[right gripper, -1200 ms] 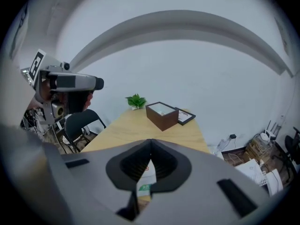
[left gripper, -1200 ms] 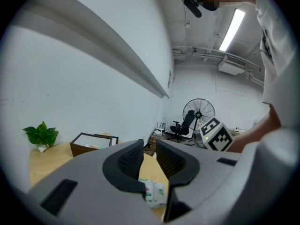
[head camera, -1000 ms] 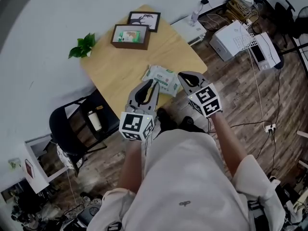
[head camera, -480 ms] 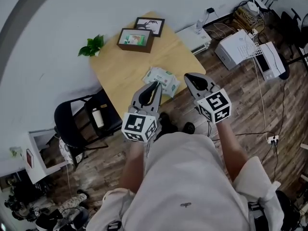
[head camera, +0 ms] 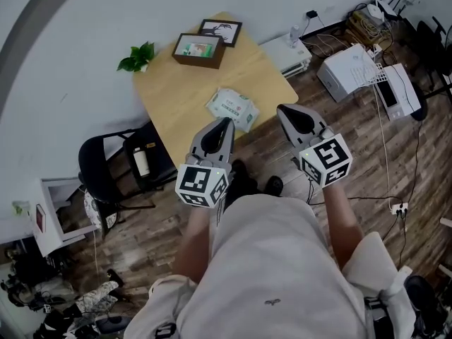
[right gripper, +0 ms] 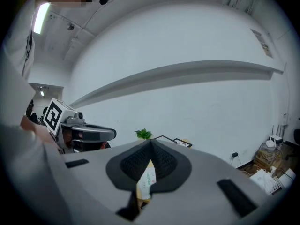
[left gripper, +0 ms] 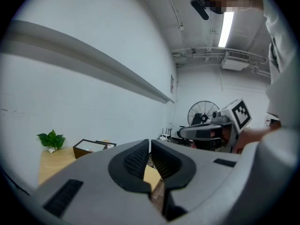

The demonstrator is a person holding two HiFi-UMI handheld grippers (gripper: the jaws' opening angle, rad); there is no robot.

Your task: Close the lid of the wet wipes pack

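The wet wipes pack (head camera: pixel 232 109), white with a green label, lies flat near the front edge of the wooden table (head camera: pixel 176 97); its lid looks flat. My left gripper (head camera: pixel 227 123) hangs just short of the table edge, jaws shut and empty. My right gripper (head camera: pixel 282 109) is to the right of the pack, over the floor, also shut and empty. Neither touches the pack. In the right gripper view the pack (right gripper: pixel 148 178) shows through the gap below the right gripper's (right gripper: pixel 151 142) closed tips. The left gripper (left gripper: pixel 150 142) points past the table toward the wall.
Two picture frames (head camera: pixel 198 51) (head camera: pixel 220 32) and a small plant (head camera: pixel 138 56) stand at the table's far side. A black chair (head camera: pixel 113 171) with a bottle (head camera: pixel 141 161) is left of the table. A white printer (head camera: pixel 346 66) and cables lie on the floor to the right.
Both grippers have lifted and drawn back from the pack toward the person, the right one more. The pack stays on the table.
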